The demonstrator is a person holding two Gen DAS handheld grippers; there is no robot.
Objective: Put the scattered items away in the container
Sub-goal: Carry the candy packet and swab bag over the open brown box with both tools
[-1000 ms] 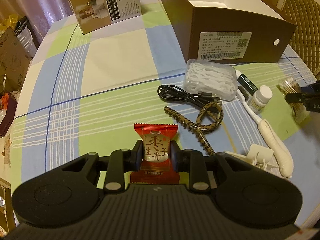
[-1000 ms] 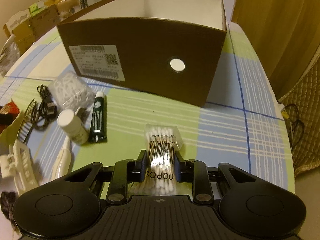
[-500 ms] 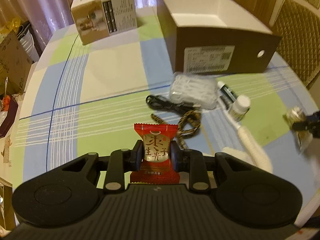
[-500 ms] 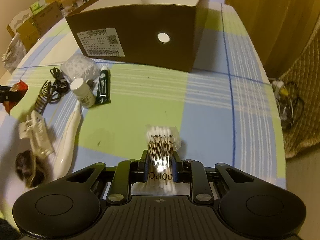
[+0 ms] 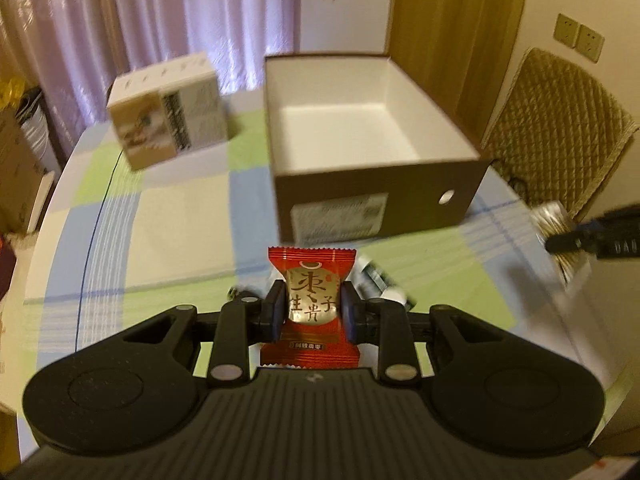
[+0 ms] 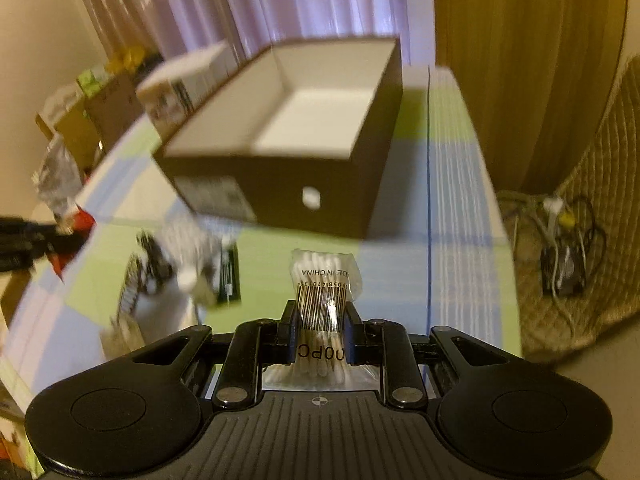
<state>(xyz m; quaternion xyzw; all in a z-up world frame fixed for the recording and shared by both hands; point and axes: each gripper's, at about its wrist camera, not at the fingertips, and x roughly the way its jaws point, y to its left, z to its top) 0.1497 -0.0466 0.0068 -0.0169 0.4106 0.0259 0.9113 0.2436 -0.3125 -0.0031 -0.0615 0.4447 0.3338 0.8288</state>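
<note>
left wrist view: the left gripper (image 5: 312,309) is clamped on a red candy packet (image 5: 311,308), held above the checked counter (image 5: 168,208), short of the open brown box (image 5: 360,152).
right wrist view: the right gripper (image 6: 320,330) is clamped on a bag of cotton swabs (image 6: 322,300), the box (image 6: 280,136) ahead; other items beside it are blurred.

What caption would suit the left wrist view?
Left gripper carries a red candy packet toward the empty brown box.
</note>
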